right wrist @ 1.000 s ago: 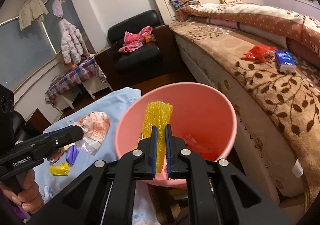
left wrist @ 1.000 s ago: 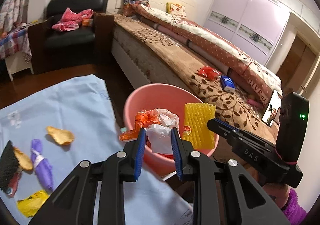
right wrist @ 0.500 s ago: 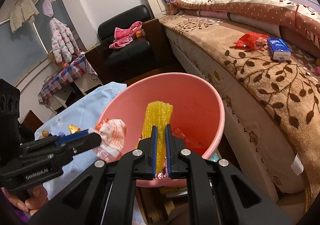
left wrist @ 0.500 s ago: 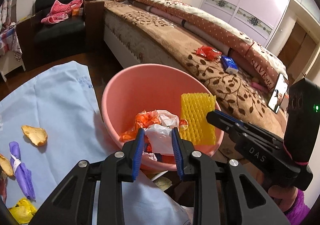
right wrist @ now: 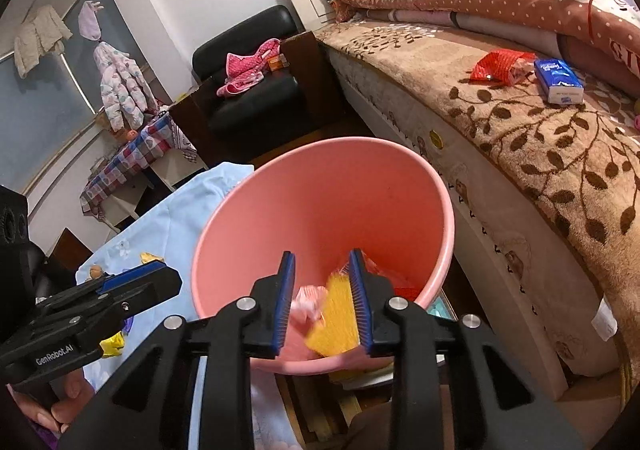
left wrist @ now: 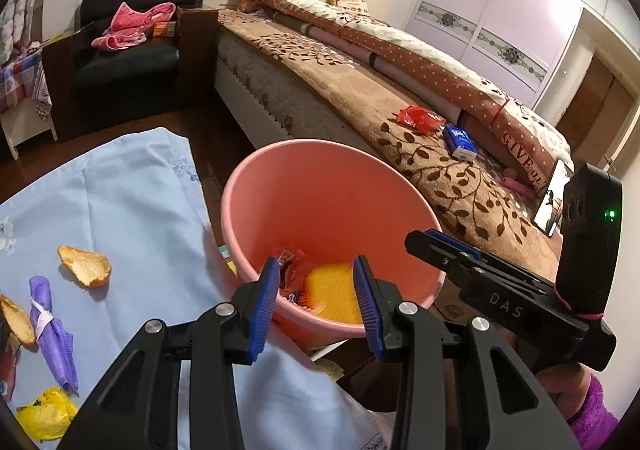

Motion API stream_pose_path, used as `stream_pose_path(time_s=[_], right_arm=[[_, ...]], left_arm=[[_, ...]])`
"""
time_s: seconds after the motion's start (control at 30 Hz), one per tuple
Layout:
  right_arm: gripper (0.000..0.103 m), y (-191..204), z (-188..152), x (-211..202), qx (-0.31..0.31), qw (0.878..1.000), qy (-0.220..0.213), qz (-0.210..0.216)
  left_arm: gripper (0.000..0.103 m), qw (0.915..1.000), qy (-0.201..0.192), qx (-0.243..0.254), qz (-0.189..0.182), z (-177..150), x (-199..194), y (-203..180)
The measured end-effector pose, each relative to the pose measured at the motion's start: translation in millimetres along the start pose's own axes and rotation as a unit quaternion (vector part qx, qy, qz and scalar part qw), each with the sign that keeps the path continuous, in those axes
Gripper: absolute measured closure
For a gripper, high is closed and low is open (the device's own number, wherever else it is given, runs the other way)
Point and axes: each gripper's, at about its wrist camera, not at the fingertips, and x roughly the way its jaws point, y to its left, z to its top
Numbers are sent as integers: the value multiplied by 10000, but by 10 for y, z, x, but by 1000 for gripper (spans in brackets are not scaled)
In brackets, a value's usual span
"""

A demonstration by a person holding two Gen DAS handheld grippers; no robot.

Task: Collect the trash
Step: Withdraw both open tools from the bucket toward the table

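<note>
A pink bin (left wrist: 320, 178) (right wrist: 320, 186) stands between the blue-clothed table and the bed. Inside lie a yellow foam net (left wrist: 332, 290) (right wrist: 336, 310) and orange-white wrappers (left wrist: 292, 270). My left gripper (left wrist: 316, 302) is open and empty over the bin's near rim. My right gripper (right wrist: 322, 298) is open and empty over the bin, the yellow net blurred just below its fingers. On the blue cloth (left wrist: 132, 202) lie orange peel (left wrist: 84, 266), a purple wrapper (left wrist: 52, 338) and a yellow wrapper (left wrist: 44, 418).
A bed with a brown leaf blanket (left wrist: 360, 98) runs along the right, with a red packet (left wrist: 420, 118) and a blue tissue pack (left wrist: 460, 142) on it. A black armchair (left wrist: 128, 50) with pink clothes stands at the back. Dark wooden floor lies beyond the table.
Both grippers have opened. The left one let go of the orange-white wrapper and the right one let go of the yellow foam net; both now lie in the bin.
</note>
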Motion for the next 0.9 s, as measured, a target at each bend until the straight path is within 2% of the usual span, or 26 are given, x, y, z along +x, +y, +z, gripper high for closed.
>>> stream_pose_path(time_s=[0.37, 0.63, 0.73, 0.9], right_arm=[[75, 300, 20, -192, -335, 9983, -288, 383], [75, 720, -57, -213, -708, 9942, -205, 784], [75, 890, -113, -212, -871, 9923, -135, 873], [75, 1122, -200, -184, -1058, 9897, -9, 969]], left_arm=[[62, 9983, -245, -403, 339, -78, -397, 294], [62, 9950, -477, -555, 687, -255, -799, 570], [62, 9930, -560, -614, 845, -313, -966, 717], [57, 9869, -642, -510, 1389, -515, -1280, 1027]])
